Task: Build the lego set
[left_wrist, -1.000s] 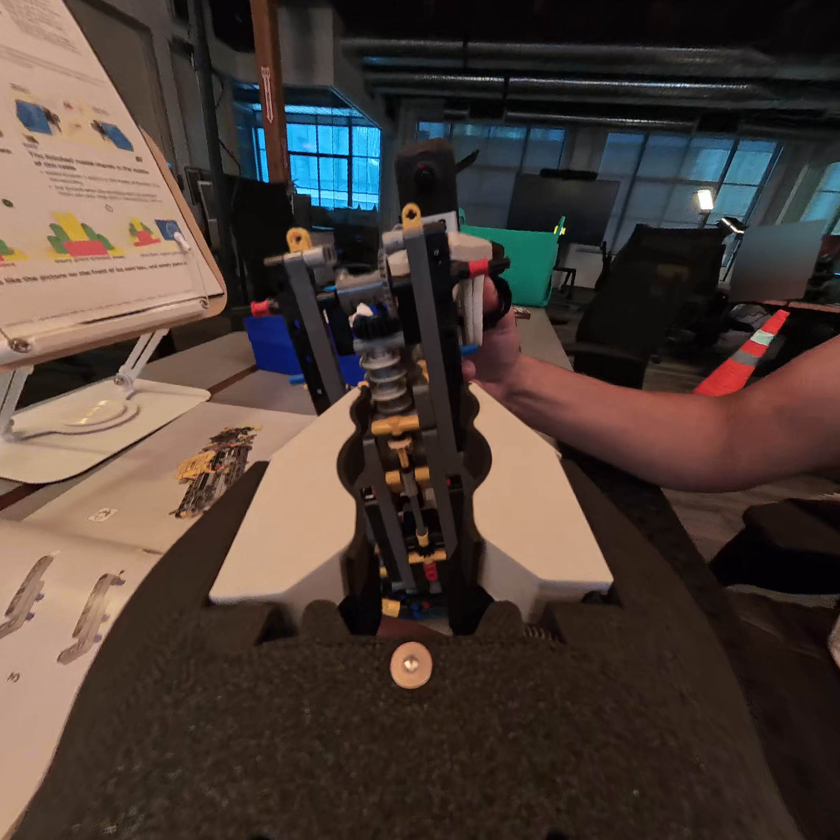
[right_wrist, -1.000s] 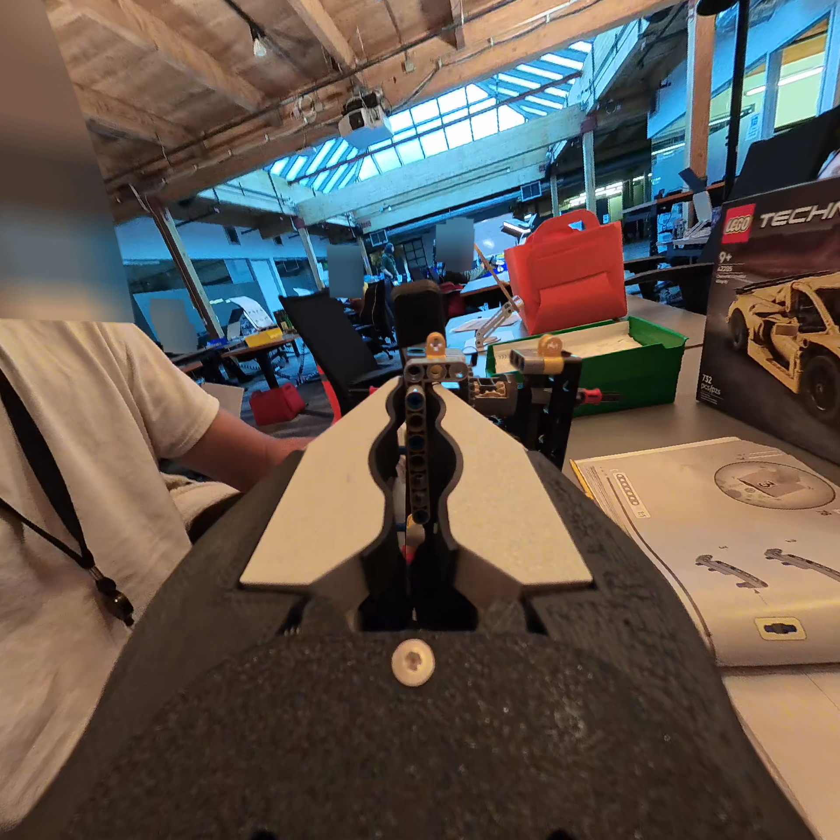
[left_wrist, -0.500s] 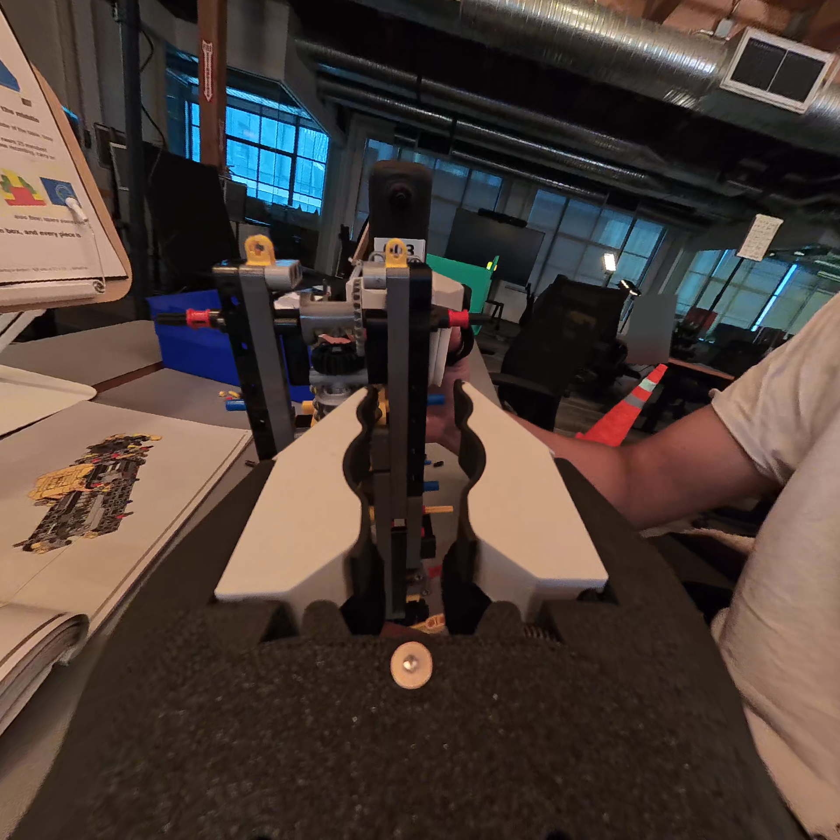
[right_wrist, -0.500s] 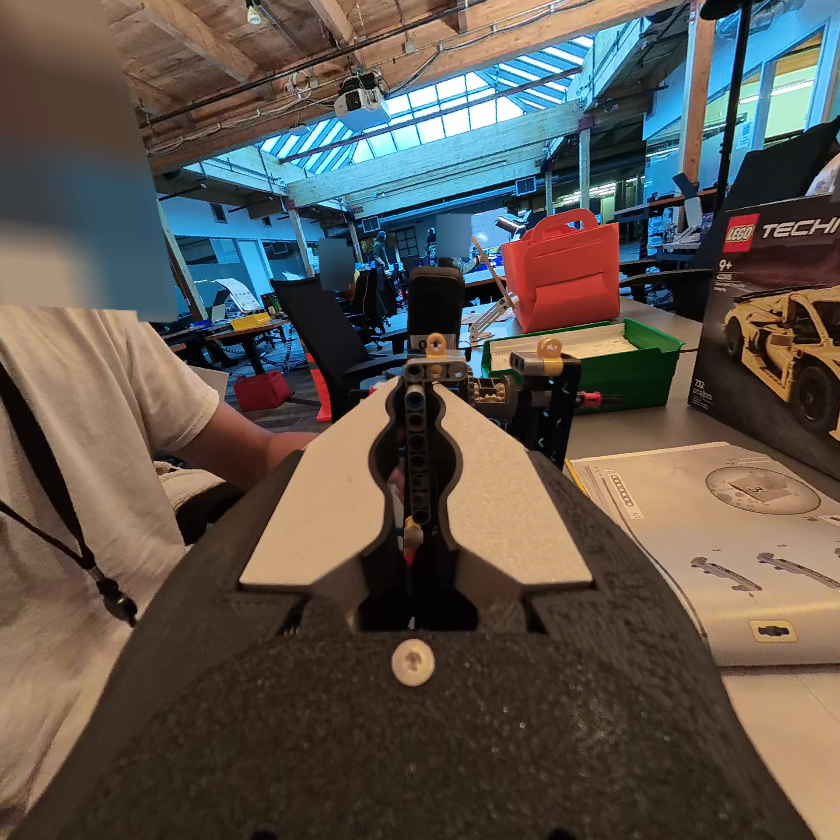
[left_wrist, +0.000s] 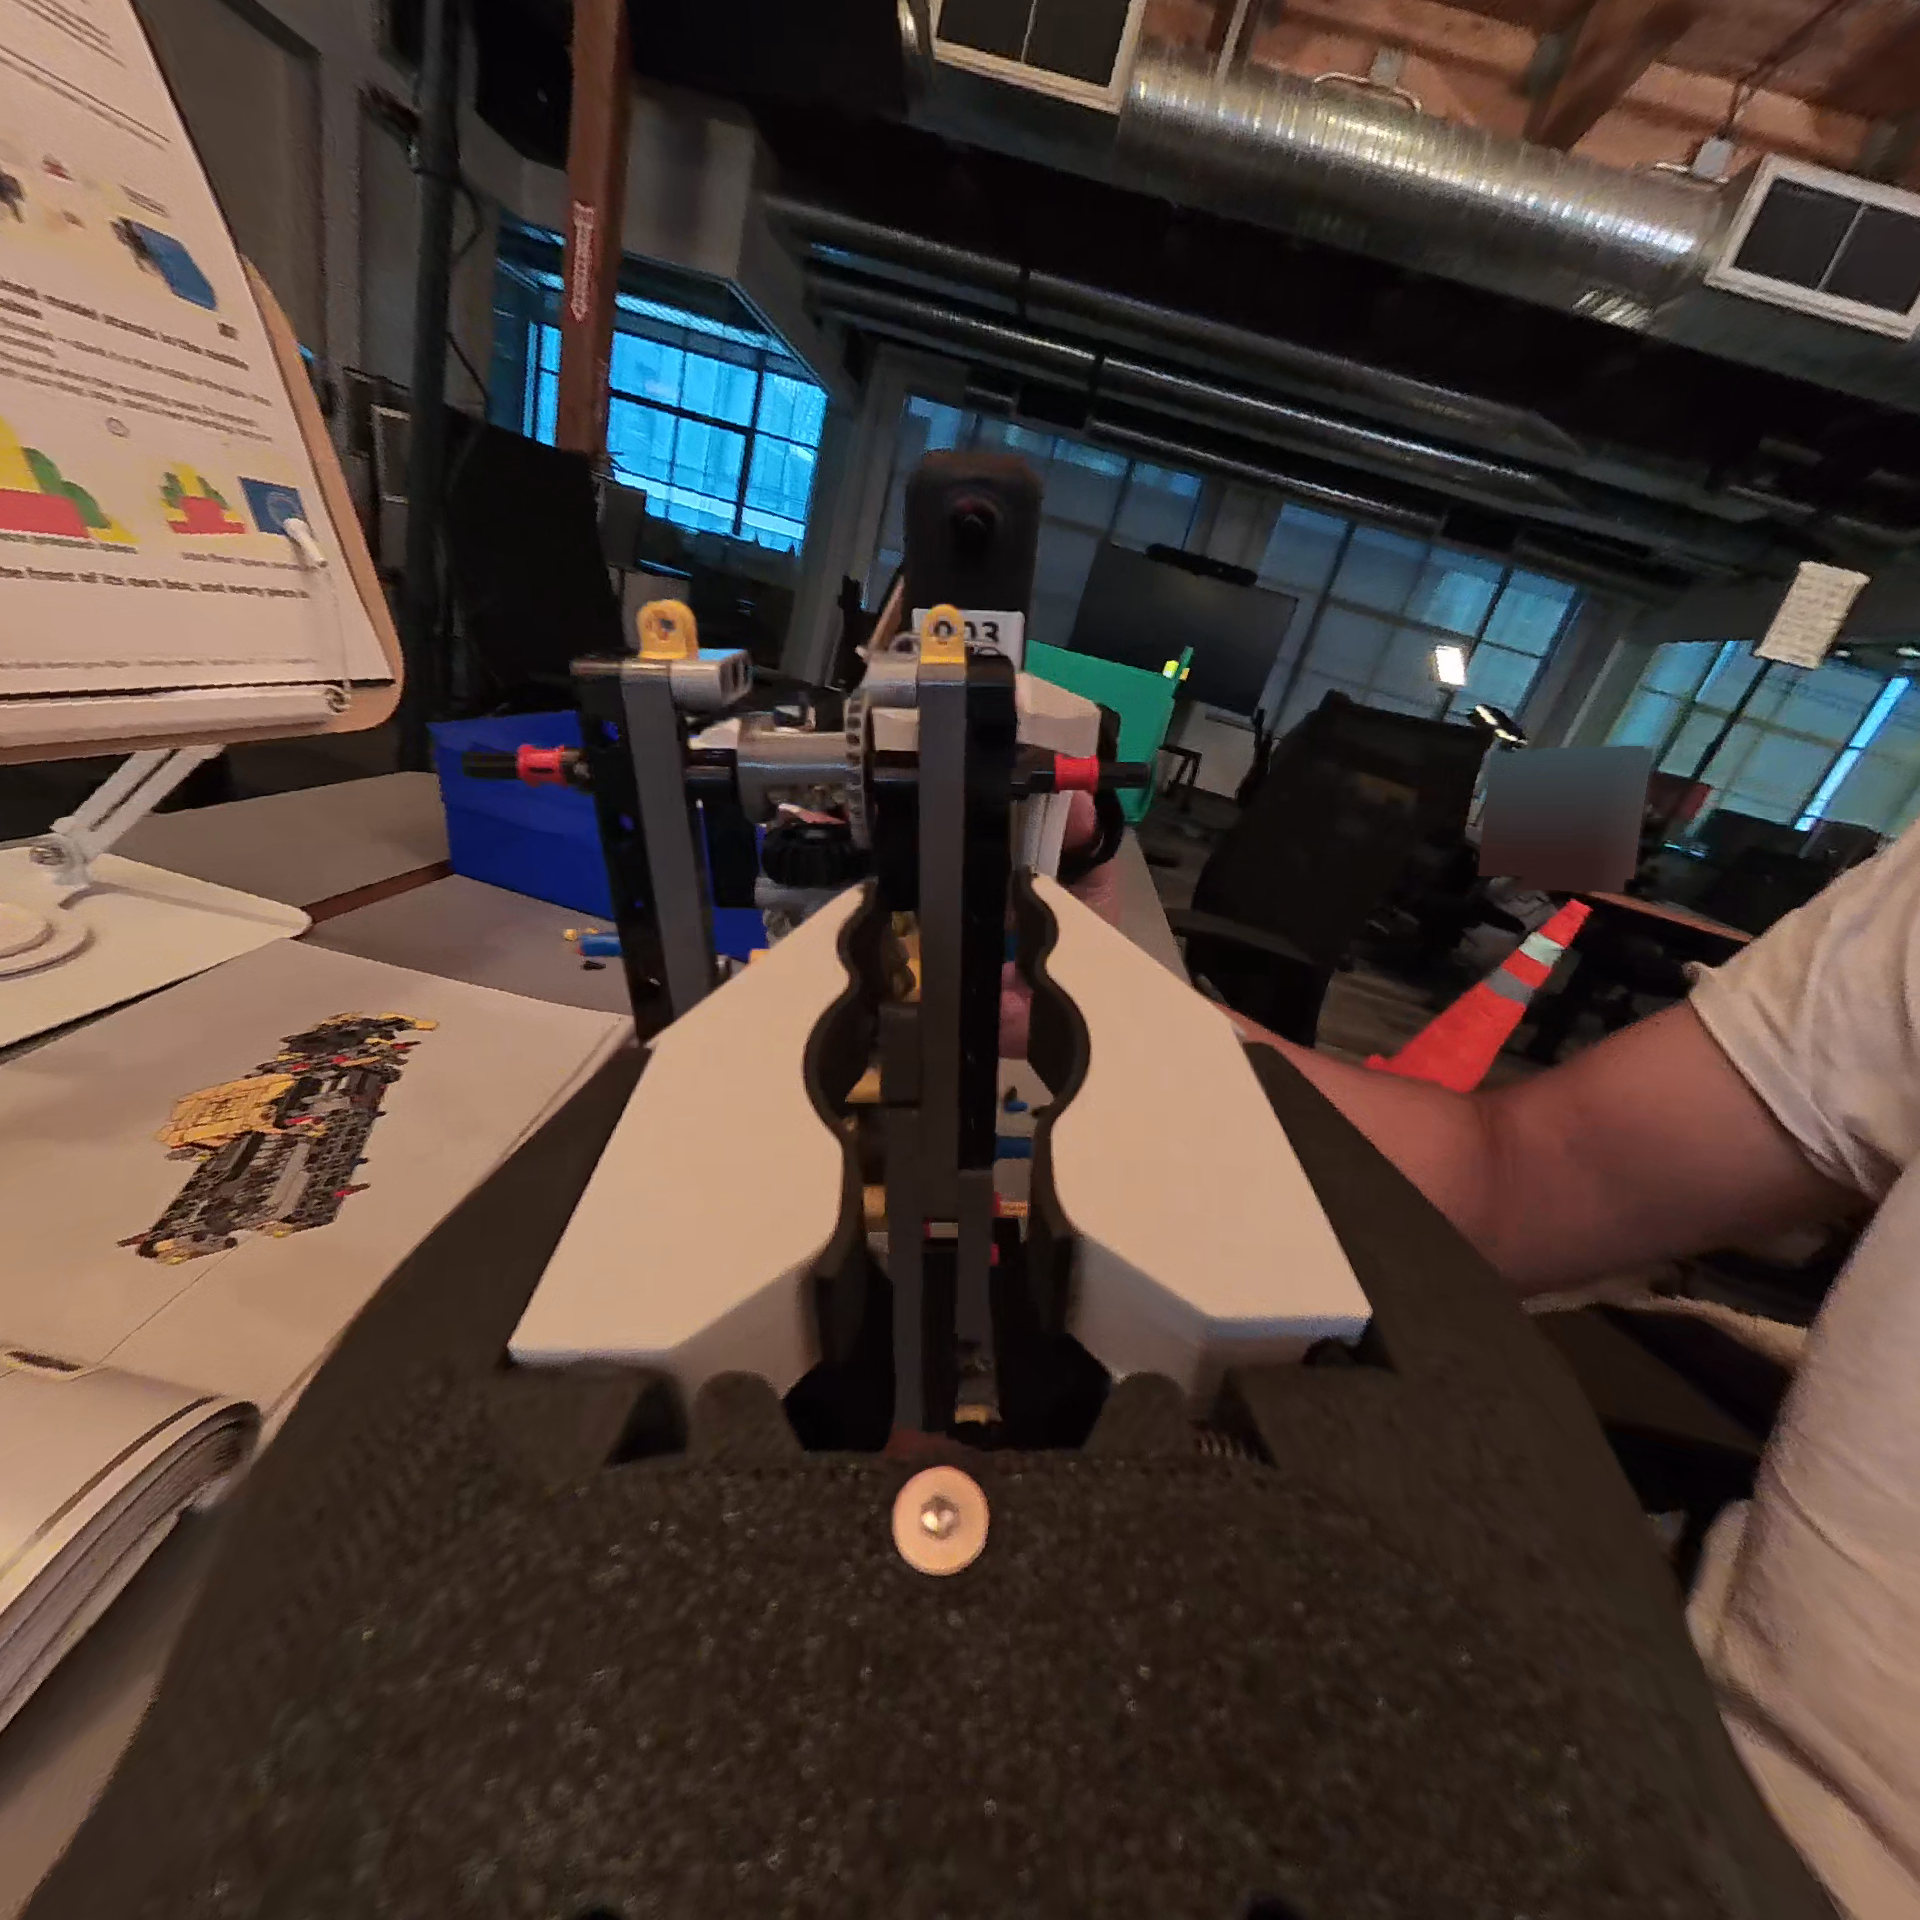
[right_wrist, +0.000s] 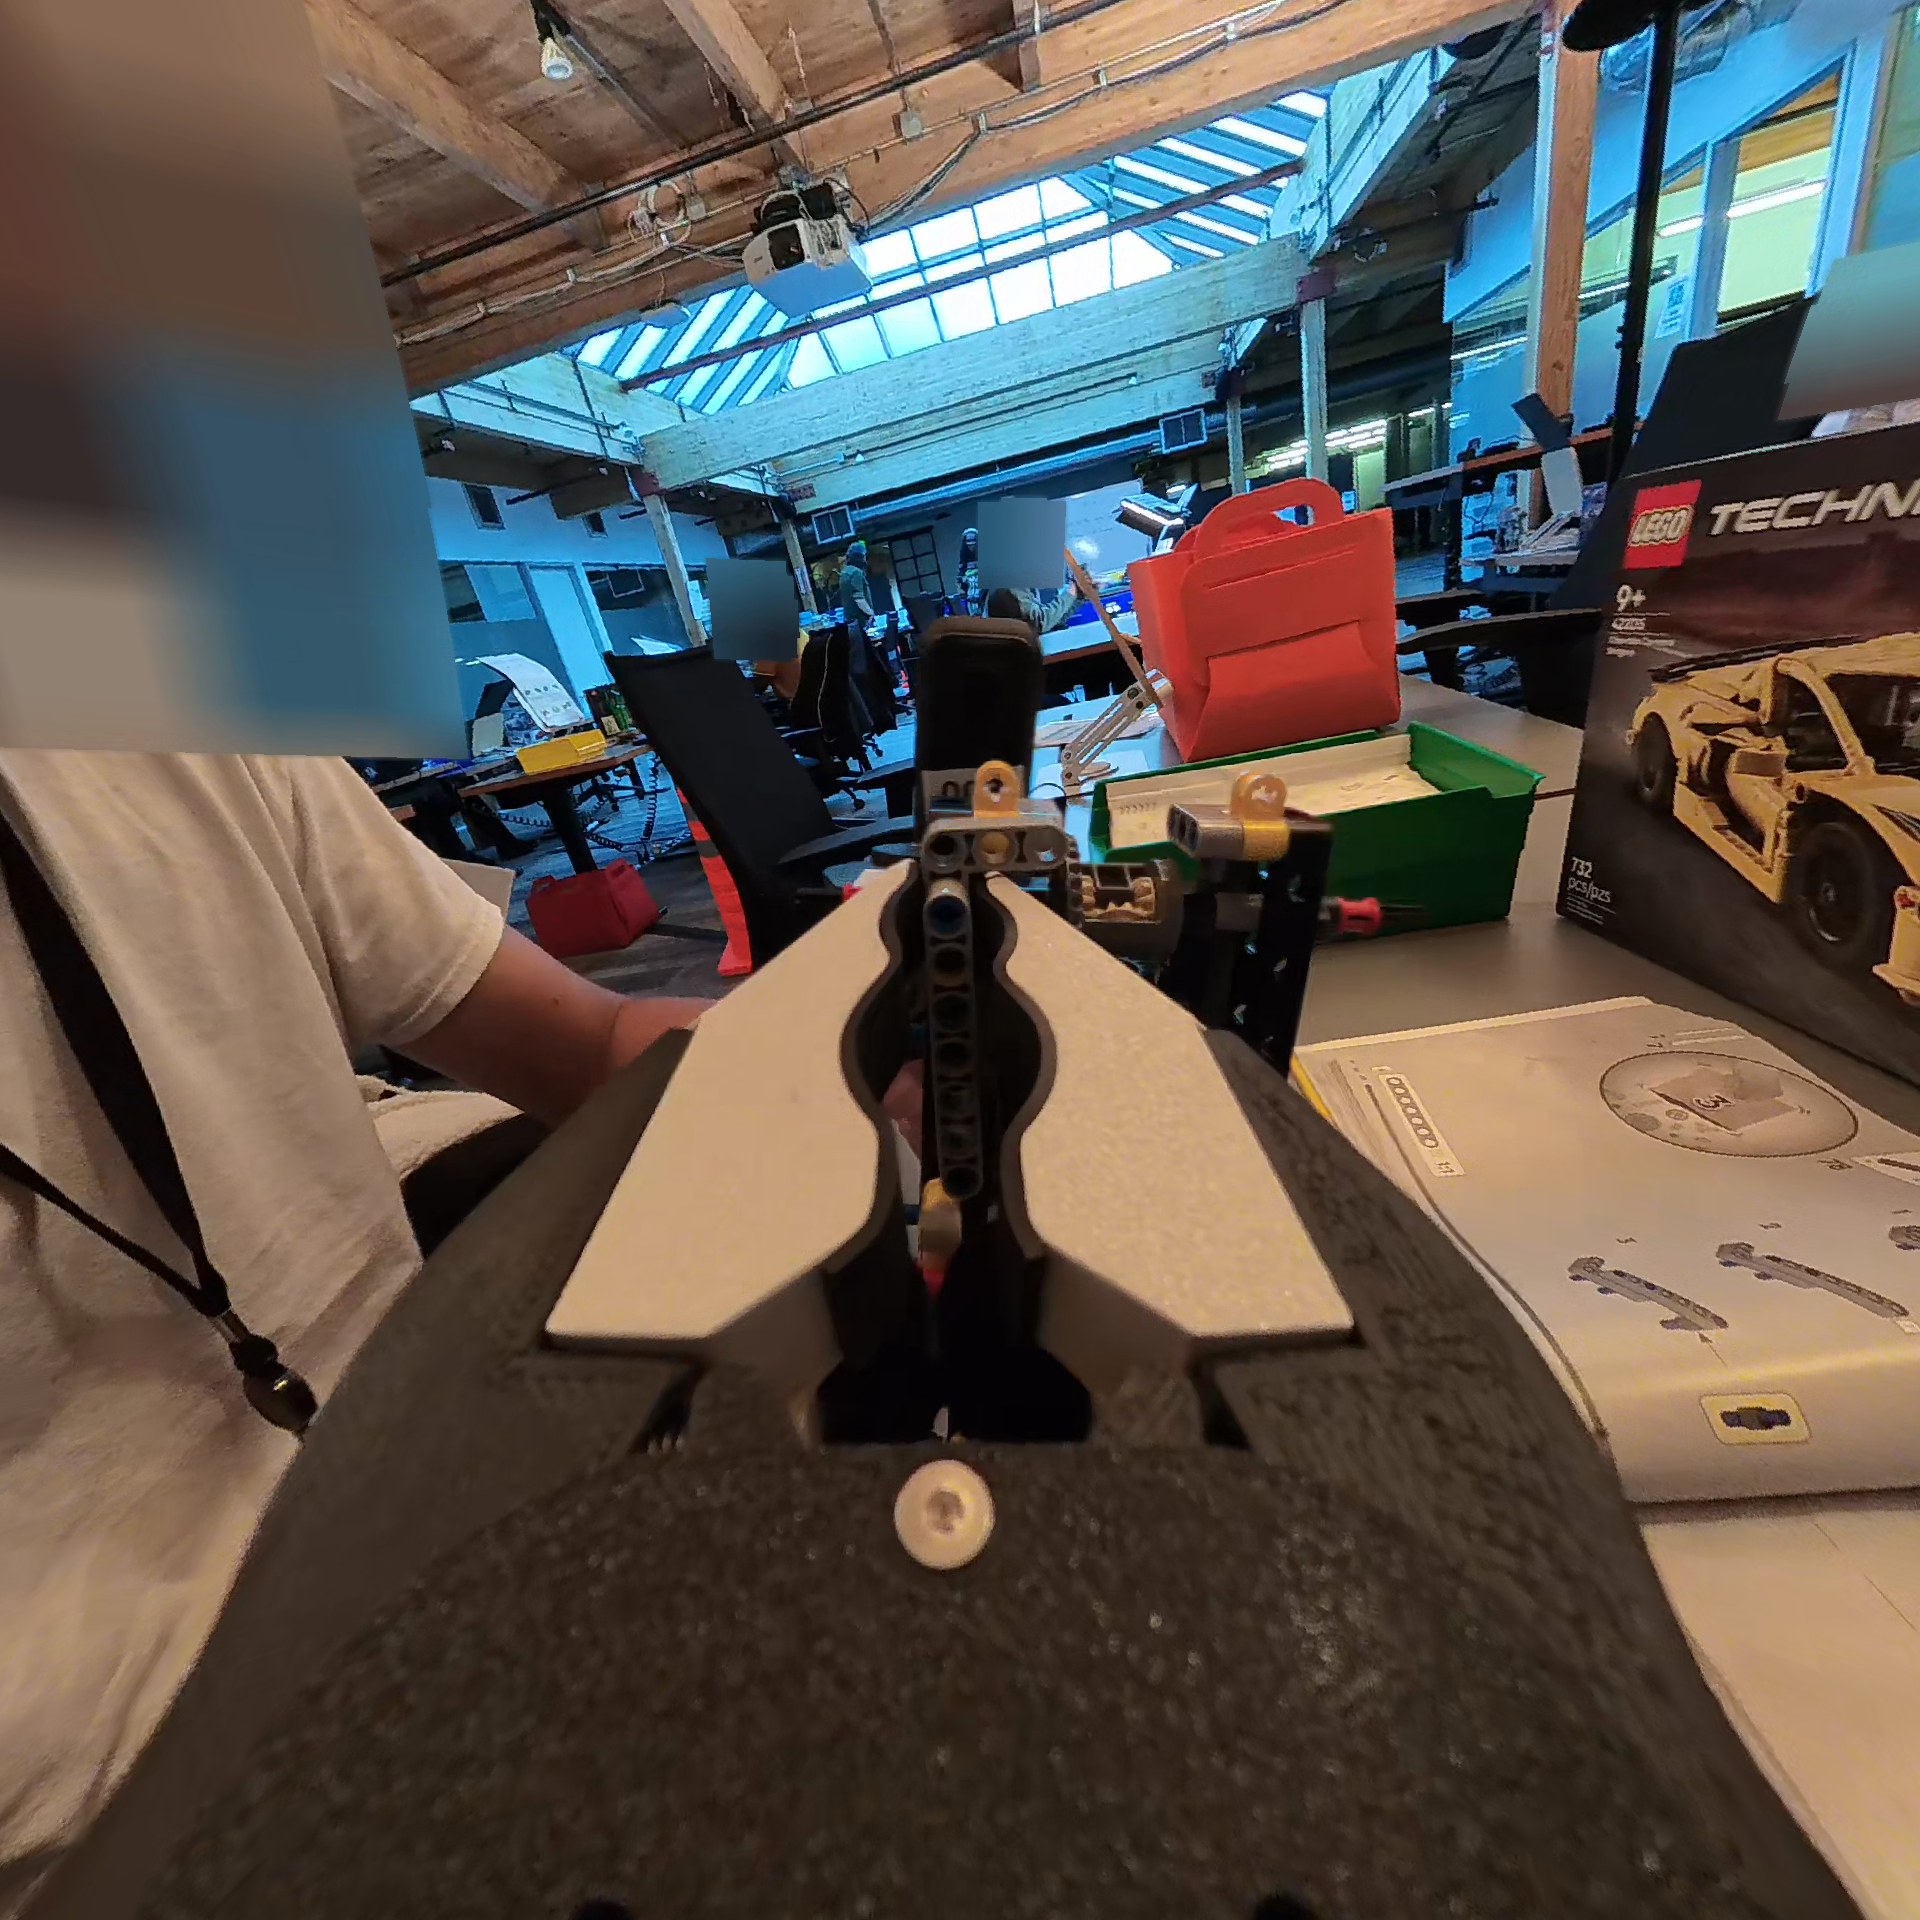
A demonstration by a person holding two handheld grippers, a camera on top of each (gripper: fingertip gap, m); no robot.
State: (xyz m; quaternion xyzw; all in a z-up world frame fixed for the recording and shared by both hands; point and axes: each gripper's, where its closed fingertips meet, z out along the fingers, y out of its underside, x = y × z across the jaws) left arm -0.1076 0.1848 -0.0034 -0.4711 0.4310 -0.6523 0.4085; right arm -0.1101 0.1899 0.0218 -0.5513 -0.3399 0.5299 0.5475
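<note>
Lego assembly (left_wrist: 940, 935) of grey beams, yellow-capped, held upright above the table, pinched at opposite ends by both claws. Left gripper (left_wrist: 943, 997) clamped narrow on one dark grey beam; right gripper (right_wrist: 961, 997) clamped narrow on a holed beam. Compared with half a second ago, barely shifted, left view tilted slightly. Instruction booklet (right_wrist: 1662, 1226) lying open at right.

My right is boxed in by the set box (right_wrist: 1756, 748) and green bin (right_wrist: 1455, 831); booklet (right_wrist: 1621, 1226) covers the near worktop (right_wrist: 1455, 966).
</note>
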